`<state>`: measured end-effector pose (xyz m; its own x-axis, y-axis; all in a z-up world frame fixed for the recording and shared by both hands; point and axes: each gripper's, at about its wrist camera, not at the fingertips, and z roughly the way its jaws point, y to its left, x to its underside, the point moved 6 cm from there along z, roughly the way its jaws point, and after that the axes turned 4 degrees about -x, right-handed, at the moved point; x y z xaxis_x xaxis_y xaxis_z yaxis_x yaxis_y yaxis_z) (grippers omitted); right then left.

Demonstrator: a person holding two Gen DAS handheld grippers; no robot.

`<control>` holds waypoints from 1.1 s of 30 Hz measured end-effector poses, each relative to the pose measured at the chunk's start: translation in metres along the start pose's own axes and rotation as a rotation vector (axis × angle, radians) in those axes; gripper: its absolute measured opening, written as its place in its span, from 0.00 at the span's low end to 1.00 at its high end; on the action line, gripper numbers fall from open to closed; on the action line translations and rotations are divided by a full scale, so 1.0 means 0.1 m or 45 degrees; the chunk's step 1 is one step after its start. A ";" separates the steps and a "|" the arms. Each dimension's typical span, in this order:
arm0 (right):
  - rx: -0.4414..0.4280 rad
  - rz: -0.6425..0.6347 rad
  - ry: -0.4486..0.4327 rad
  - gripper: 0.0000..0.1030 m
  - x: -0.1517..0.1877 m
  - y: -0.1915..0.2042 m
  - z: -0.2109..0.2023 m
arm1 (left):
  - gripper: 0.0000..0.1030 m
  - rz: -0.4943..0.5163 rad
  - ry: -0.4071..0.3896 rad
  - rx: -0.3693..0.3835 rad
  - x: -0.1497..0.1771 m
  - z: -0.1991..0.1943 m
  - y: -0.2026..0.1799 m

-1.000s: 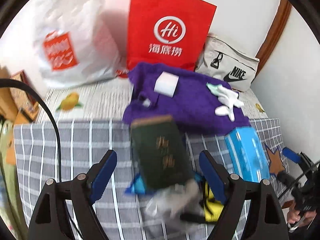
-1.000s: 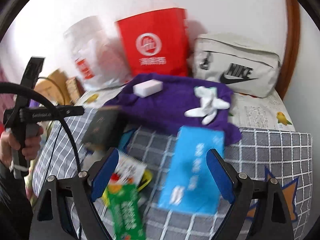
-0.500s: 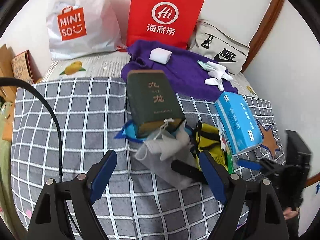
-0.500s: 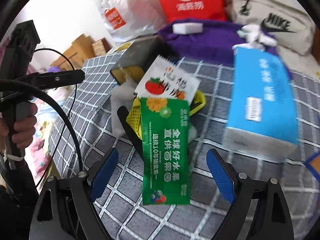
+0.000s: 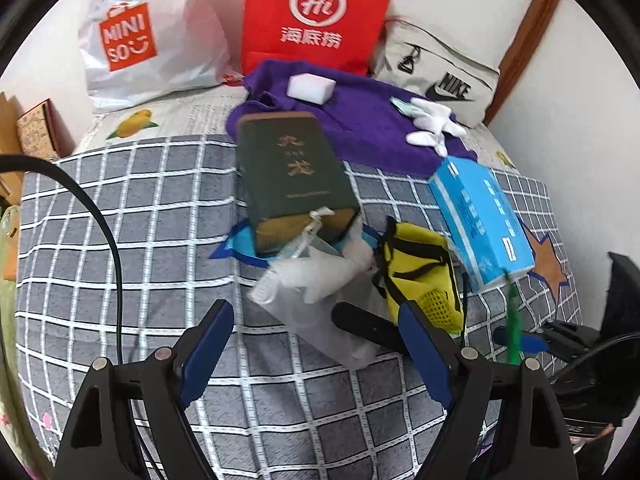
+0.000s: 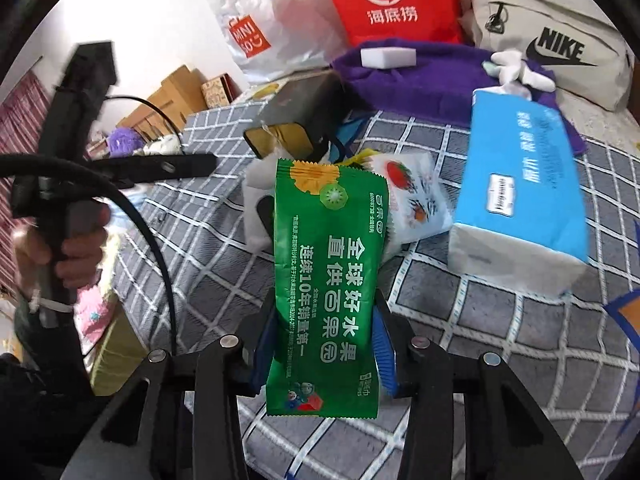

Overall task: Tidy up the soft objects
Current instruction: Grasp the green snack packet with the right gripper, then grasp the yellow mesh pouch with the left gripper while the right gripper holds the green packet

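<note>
My right gripper (image 6: 324, 344) has a green wipes packet (image 6: 326, 280) between its blue pads; the jaws are closing and the pads touch its two long edges. From the left wrist view that packet (image 5: 514, 320) shows edge-on at the right. My left gripper (image 5: 320, 344) stands open over a white drawstring pouch (image 5: 316, 292), apart from it. Beside the pouch lie a yellow mesh bag (image 5: 420, 272) and a blue tissue pack (image 5: 480, 216). A purple cloth (image 5: 360, 120) at the back carries a white sponge (image 5: 310, 88) and white gloves (image 5: 432, 128).
A dark green book (image 5: 292, 176) rests on the checked blanket (image 5: 120, 220). Against the wall stand a white Miniso bag (image 5: 148, 48), a red paper bag (image 5: 316, 16) and a beige Nike bag (image 5: 440, 76). A white tomato packet (image 6: 412, 196) lies behind the green one. A hand (image 6: 80, 248) holds the left gripper's handle.
My right gripper dropped toward the bed and its wide jaws came in around the green packet. The left gripper moved forward over the pouch, then held still, open throughout.
</note>
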<state>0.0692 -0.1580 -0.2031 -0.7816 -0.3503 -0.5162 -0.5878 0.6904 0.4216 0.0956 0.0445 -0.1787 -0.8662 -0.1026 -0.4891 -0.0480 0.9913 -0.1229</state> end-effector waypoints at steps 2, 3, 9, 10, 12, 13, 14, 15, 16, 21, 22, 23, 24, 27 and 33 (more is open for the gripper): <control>0.006 0.004 -0.011 0.41 -0.01 0.00 -0.08 | 0.81 0.015 0.012 0.010 0.02 0.04 -0.06; 0.017 0.004 -0.024 0.41 -0.01 0.00 -0.15 | 0.81 0.026 0.019 0.020 0.02 0.07 -0.11; 0.054 0.030 -0.091 0.42 -0.03 -0.09 -0.46 | 0.82 0.163 0.047 0.113 0.02 0.23 -0.57; 0.076 0.035 -0.102 0.42 -0.03 -0.13 -0.52 | 0.82 0.185 0.052 0.130 0.02 0.26 -0.64; 0.098 0.047 -0.111 0.42 -0.02 -0.19 -0.57 | 0.82 0.207 0.065 0.153 0.02 0.34 -0.76; 0.106 0.061 -0.117 0.42 -0.01 -0.23 -0.60 | 0.82 0.203 0.084 0.146 0.02 0.41 -0.79; 0.109 0.072 -0.120 0.42 0.00 -0.26 -0.61 | 0.82 0.201 0.097 0.140 0.02 0.45 -0.80; 0.110 0.083 -0.120 0.42 0.01 -0.28 -0.62 | 0.82 0.196 0.121 0.128 0.03 0.52 -0.81; 0.114 0.096 -0.120 0.42 0.02 -0.31 -0.62 | 0.80 0.186 0.139 0.124 0.04 0.58 -0.82; 0.119 0.118 -0.122 0.42 0.04 -0.36 -0.63 | 0.44 0.130 0.145 0.215 0.10 0.61 -0.82; 0.118 0.120 -0.125 0.42 0.03 -0.36 -0.64 | 0.43 0.130 0.139 0.219 0.10 0.58 -0.82; 0.116 0.119 -0.129 0.42 0.02 -0.35 -0.64 | 0.43 0.139 0.120 0.206 0.10 0.55 -0.81; 0.115 0.118 -0.135 0.42 0.01 -0.34 -0.64 | 0.42 0.151 0.107 0.201 0.10 0.52 -0.80; 0.116 0.106 -0.144 0.42 0.01 -0.32 -0.66 | 0.41 0.134 0.094 0.244 0.09 0.43 -0.76; 0.117 0.096 -0.166 0.42 -0.01 -0.28 -0.69 | 0.41 0.130 0.026 0.234 0.04 0.17 -0.64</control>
<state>0.0717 -0.2209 -0.1627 -0.7857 -0.2143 -0.5804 -0.5022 0.7687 0.3961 0.1039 -0.0212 -0.1878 -0.8721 0.0011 -0.4894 0.1305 0.9643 -0.2304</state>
